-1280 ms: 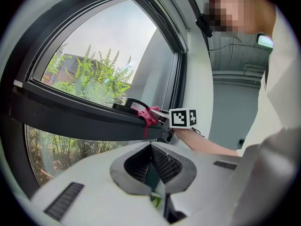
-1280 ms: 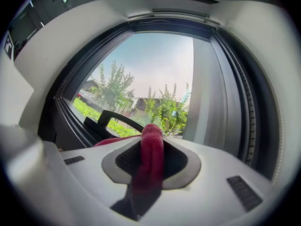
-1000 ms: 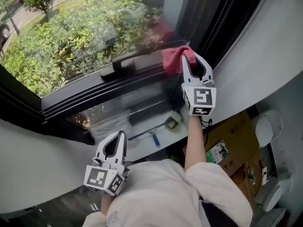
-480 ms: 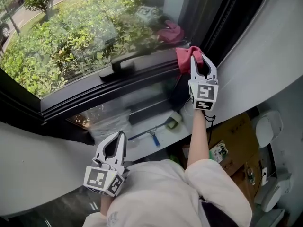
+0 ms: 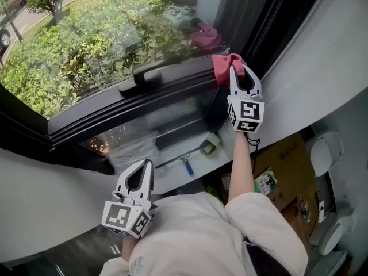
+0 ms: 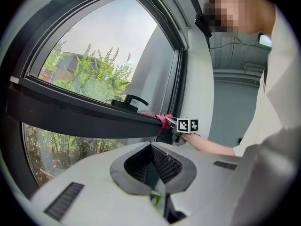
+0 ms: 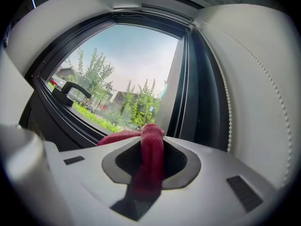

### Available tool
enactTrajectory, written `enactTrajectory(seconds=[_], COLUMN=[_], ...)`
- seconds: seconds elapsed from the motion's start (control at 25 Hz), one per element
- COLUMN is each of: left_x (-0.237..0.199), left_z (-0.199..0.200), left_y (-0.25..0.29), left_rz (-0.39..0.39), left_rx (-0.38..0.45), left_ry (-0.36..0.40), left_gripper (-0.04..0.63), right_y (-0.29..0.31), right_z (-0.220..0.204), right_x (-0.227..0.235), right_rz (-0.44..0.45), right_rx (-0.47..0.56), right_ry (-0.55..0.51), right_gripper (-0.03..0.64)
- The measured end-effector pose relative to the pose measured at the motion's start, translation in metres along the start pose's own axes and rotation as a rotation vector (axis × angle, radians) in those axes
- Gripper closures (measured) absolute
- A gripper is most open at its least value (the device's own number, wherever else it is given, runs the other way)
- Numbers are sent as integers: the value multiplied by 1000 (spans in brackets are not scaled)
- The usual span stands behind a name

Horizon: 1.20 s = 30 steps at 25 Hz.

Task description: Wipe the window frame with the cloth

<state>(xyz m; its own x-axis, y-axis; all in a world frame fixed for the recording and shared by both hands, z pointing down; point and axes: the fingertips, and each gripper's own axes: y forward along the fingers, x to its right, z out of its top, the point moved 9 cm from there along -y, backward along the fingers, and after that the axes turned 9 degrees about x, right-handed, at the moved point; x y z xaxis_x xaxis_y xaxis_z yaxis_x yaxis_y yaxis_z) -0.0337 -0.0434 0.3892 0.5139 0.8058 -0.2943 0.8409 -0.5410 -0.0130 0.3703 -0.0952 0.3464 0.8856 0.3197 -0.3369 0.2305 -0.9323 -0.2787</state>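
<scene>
Right gripper (image 5: 242, 72) is clamped on the red cloth (image 5: 225, 66). In the right gripper view a fold of it is pinched between the jaws and the rest bunches out past their tips. The cloth lies just ahead of the jaws, pressed on the dark window frame (image 5: 138, 109) at its right end, beside the upright corner post. The frame's long axis runs from that corner down-left across the head view, past the window handle (image 5: 146, 76), so the length to wipe lies to the gripper's left. Left gripper (image 5: 148, 164) hangs low near the body, well apart from the frame, jaws together on nothing. The right hand is plainly nearer; judgement: a leftward drag along the rail suits.
</scene>
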Motion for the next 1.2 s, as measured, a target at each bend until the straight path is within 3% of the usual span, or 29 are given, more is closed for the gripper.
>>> enactTrajectory(seconds=[0.52,1.2], left_x=[5,12], left_z=[-1,-2], left_y=[1,3], left_rz=[-24,-54], left_rx=[7,4], left_ry=[-1,-4], left_gripper=[586,586], right_y=[-4,-8], right_z=[1,15], right_x=[-7,-34], right_rz=[-21,42], right_rx=[-14,-14], right_ry=[46,42], right_gripper=[522,520])
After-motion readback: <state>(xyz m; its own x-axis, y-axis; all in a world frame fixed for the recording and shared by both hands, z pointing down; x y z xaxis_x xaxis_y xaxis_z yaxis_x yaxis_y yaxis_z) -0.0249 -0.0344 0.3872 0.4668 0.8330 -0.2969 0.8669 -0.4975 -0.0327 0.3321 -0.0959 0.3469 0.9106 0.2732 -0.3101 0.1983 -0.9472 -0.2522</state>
